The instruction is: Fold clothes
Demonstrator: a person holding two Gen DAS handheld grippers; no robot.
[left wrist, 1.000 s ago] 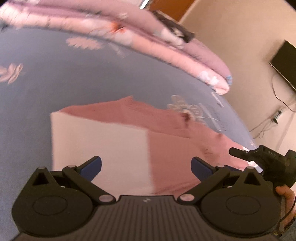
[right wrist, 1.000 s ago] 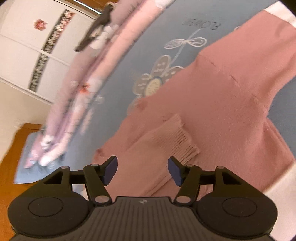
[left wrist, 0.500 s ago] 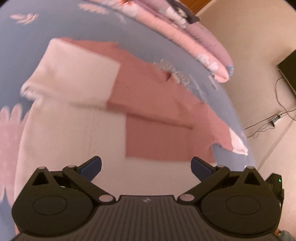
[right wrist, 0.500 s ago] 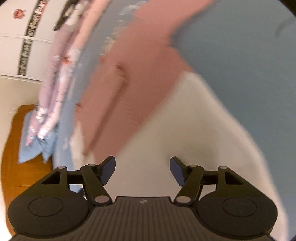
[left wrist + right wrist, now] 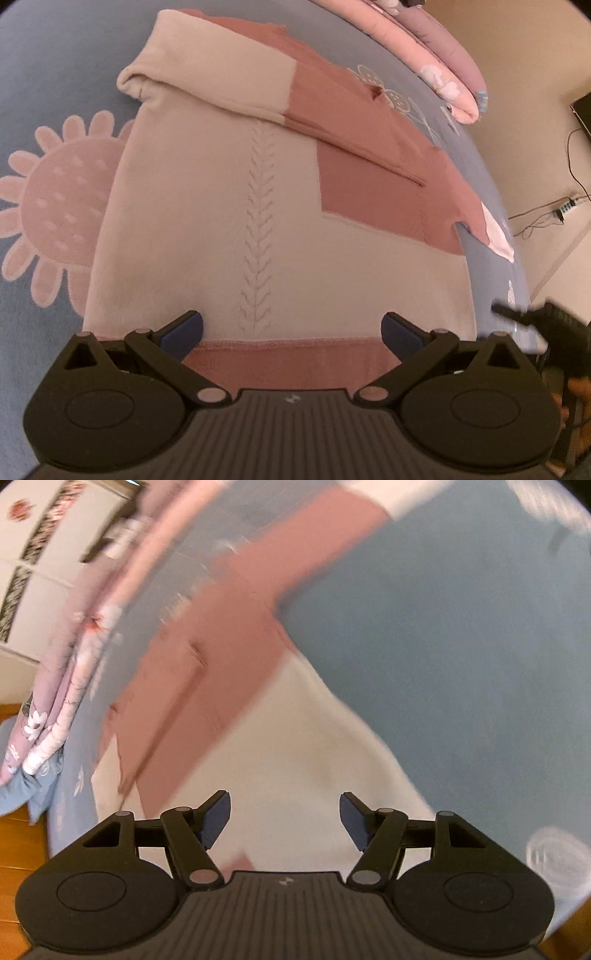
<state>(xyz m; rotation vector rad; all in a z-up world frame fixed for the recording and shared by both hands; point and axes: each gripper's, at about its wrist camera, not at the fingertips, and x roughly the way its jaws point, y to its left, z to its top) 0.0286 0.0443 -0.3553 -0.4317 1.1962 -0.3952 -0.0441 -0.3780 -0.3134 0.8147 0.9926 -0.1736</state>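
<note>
The left gripper point(image 5: 291, 328) is matte black plastic: a ribbed central housing bearing a small pale logo, flanked by two round black discs, each with a shallow circular recess. From the housing, angled black link arms run forward, pinned with dull silver rivets, and end in dark blue pads point(image 5: 183, 328) with a fine ridged texture. Triangular cut-outs sit in the outer brackets. The right gripper point(image 5: 285, 821) is built the same way, with ribbed blue pads point(image 5: 216, 818), silver pivot pins and the same small logo on its grooved housing.
</note>
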